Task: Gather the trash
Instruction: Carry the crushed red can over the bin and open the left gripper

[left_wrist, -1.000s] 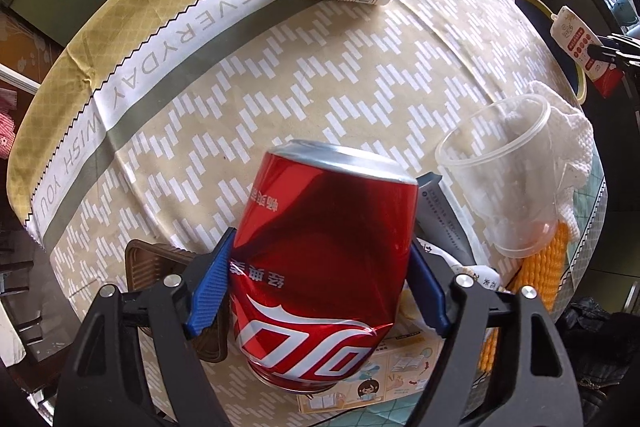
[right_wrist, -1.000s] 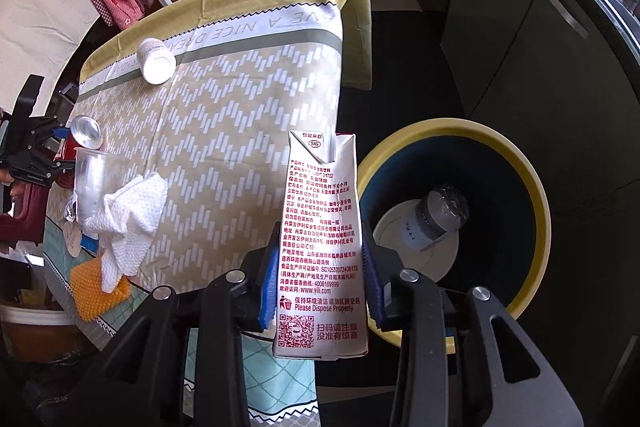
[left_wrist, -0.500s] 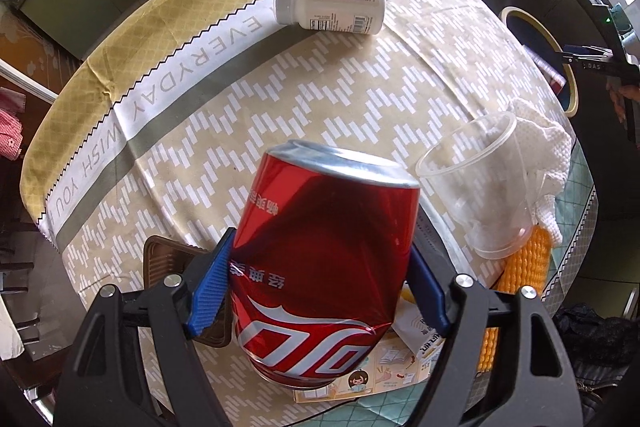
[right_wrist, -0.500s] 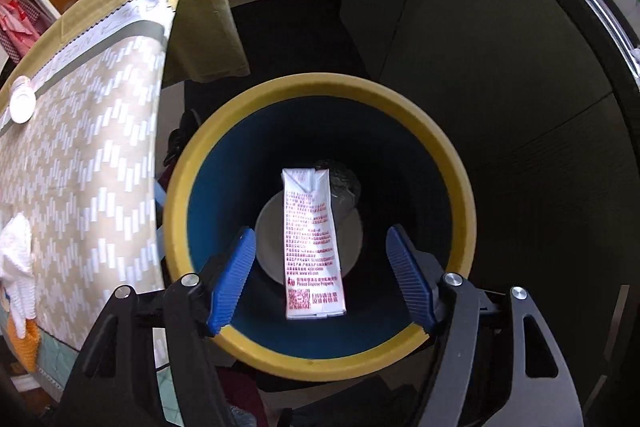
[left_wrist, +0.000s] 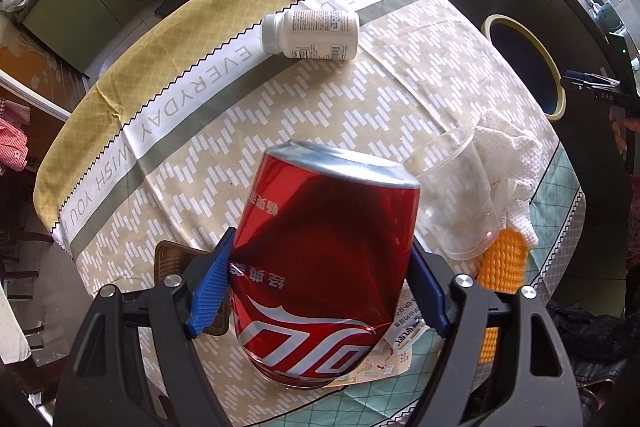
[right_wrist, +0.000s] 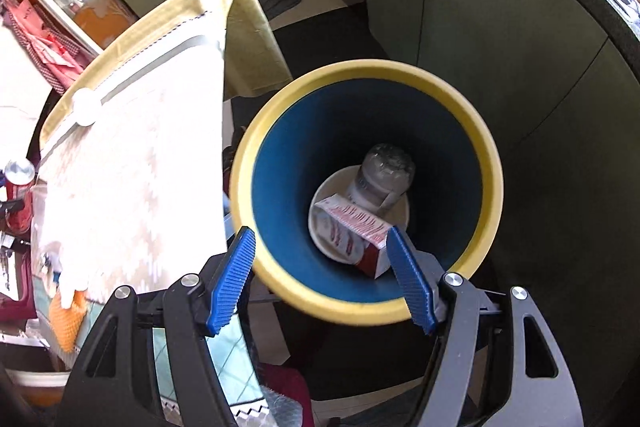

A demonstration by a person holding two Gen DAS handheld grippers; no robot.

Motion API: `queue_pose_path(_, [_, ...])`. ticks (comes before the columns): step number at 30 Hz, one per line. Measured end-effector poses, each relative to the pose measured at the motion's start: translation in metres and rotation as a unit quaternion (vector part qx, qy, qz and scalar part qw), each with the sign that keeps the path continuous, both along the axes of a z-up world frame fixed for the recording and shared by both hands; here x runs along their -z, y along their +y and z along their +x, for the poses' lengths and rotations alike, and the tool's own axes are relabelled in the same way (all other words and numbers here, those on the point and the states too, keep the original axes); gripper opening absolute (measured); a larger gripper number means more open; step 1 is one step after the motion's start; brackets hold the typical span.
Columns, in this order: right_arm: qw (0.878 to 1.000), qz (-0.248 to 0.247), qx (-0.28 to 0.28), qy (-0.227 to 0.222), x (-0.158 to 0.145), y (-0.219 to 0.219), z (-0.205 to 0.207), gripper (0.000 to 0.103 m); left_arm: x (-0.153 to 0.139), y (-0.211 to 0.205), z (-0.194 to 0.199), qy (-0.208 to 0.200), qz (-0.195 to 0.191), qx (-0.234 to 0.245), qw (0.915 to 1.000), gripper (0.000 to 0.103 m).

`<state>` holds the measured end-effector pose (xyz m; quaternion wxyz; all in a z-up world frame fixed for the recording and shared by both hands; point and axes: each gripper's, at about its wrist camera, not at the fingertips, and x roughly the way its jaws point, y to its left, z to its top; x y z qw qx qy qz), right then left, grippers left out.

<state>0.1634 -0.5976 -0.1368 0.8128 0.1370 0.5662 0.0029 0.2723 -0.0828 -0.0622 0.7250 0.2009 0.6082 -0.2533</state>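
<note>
**Carton in bin; can gripped over table**

Right gripper [right_wrist: 320, 277]: jaws apart, nothing between them, poised over the yellow-rimmed bin [right_wrist: 486, 163]. The carton [right_wrist: 354, 233] lies at the bin's bottom against a plastic bottle [right_wrist: 382, 177]. Left gripper [left_wrist: 320, 285]: blue pads clamped on a dented red can [left_wrist: 324, 267] above the table [left_wrist: 208, 163]. On the tablecloth: white bottle [left_wrist: 310, 35] on its side, clear cup [left_wrist: 456, 199] beside a white cloth [left_wrist: 512, 155].

The left gripper [left_wrist: 320, 281] pointed straight down, its blue ribbed pads [left_wrist: 210, 291] clamped against a load. The right gripper [right_wrist: 322, 281] tilted steeply downward, jaws spread wide, nothing between them.
</note>
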Motion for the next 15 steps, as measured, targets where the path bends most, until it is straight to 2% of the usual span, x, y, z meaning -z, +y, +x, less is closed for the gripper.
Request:
queue_pose_path(8, [0.998,0.046,-0.001,-0.041,-0.023,0.001,-0.046,0.068,-0.021,-0.052,-0.013,-0.008,0.004,0.045,0.9990,0.074])
queue_pose_path(15, [0.996,0.039,0.014,-0.074,-0.045,-0.013,-0.098,0.068,-0.035,-0.155,-0.028,-0.015,0.000,0.123,0.9923,0.074])
